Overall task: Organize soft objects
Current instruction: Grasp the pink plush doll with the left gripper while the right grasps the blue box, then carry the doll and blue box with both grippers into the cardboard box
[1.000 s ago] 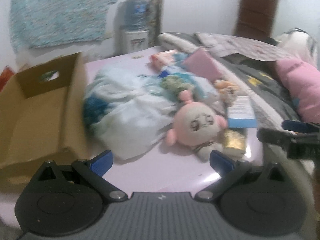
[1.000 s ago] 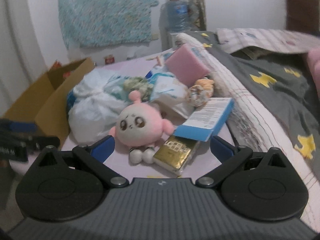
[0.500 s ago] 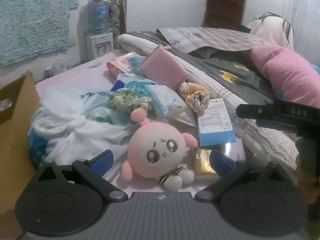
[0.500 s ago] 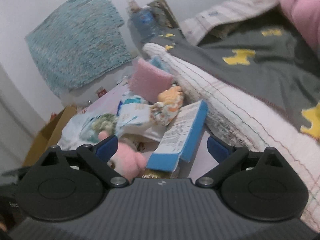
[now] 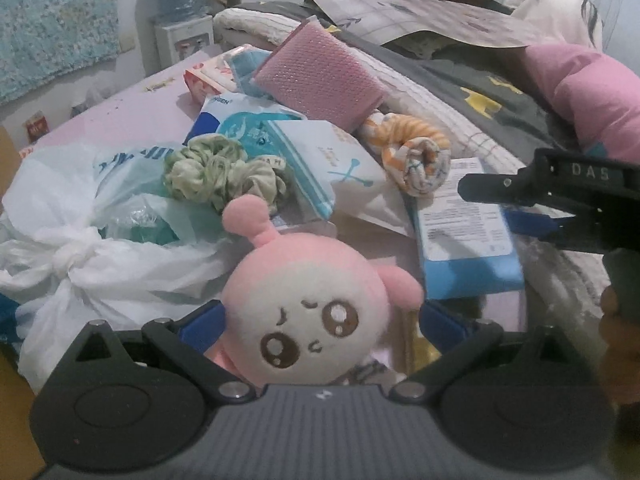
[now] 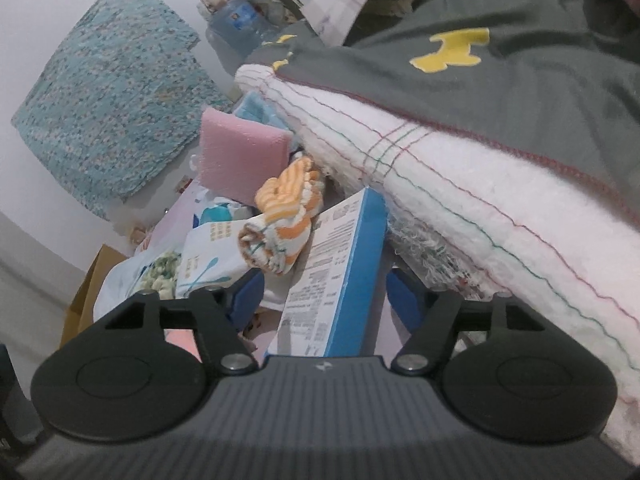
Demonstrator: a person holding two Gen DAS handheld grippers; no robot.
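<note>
Our left claw [image 5: 320, 316] stood open around the pink plush doll [image 5: 308, 312] on the bench [image 5: 132, 116]; our right claw [image 6: 324, 296] was closing around the blue box [image 6: 340, 272]; next, we judged, squeeze and lift

Fuzzy matt cloth plush doll [image 5: 316, 312]; crinkly glossy plastic bag [image 5: 100, 240] beside it; printed smooth cardboard box [image 6: 336, 276]; rough mesh-textured pink sponge [image 5: 320, 80].
</note>
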